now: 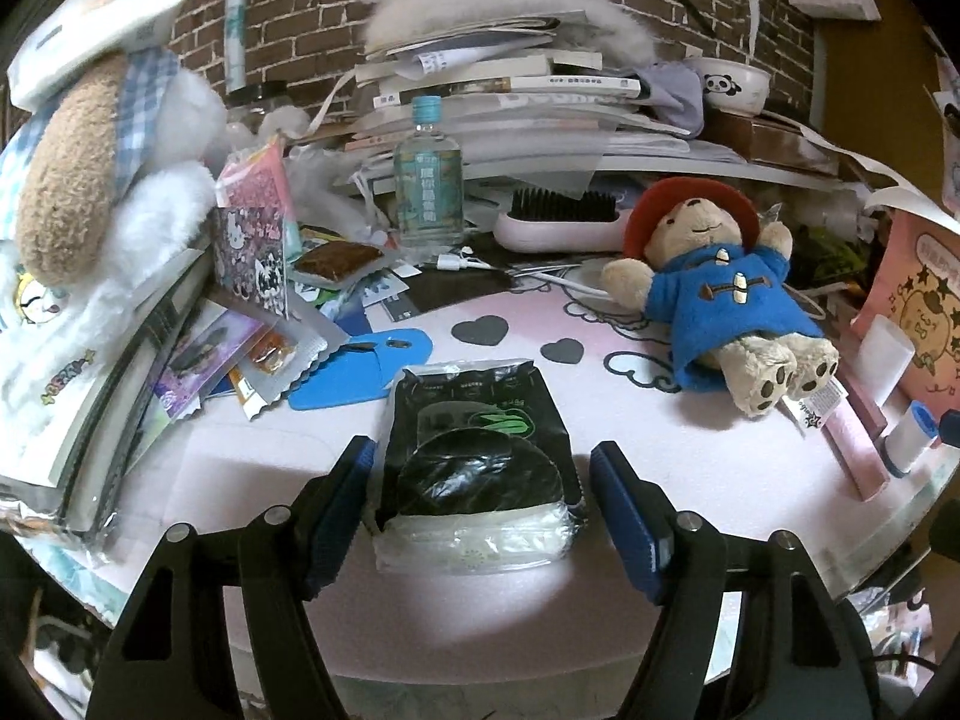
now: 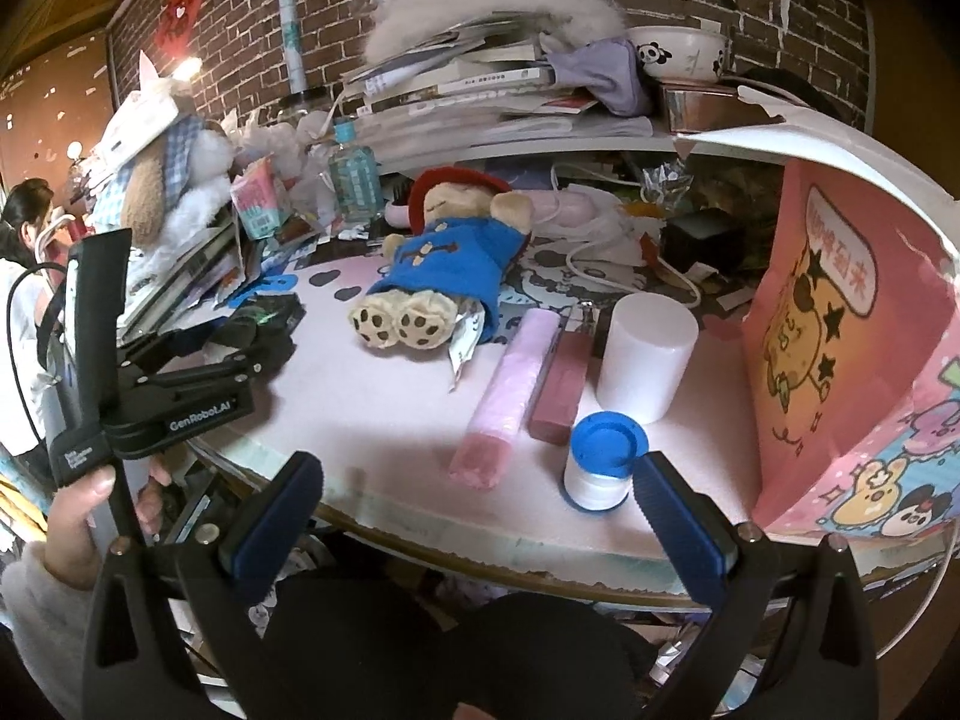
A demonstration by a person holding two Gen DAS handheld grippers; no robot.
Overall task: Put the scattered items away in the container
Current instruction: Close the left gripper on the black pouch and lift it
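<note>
A black seaweed snack packet [image 1: 480,450] lies on the pink table between the open fingers of my left gripper [image 1: 483,462], which straddle it without closing. A teddy bear in a blue coat and red hat [image 1: 720,294] lies to the right; it also shows in the right wrist view [image 2: 447,258]. My right gripper [image 2: 474,480] is open and empty at the table's front edge, near a small white jar with a blue lid [image 2: 606,459]. A pink cartoon bag [image 2: 852,354] stands at the right. The left gripper [image 2: 252,330] appears in the right wrist view.
A pink roll [image 2: 510,396], a pink box [image 2: 561,387] and a white cylinder [image 2: 648,354] lie near the bag. A water bottle [image 1: 427,180], hairbrush [image 1: 564,219], blue card [image 1: 366,369], loose packets, a plush dog [image 1: 90,180] and stacked books [image 1: 492,84] crowd the back and left.
</note>
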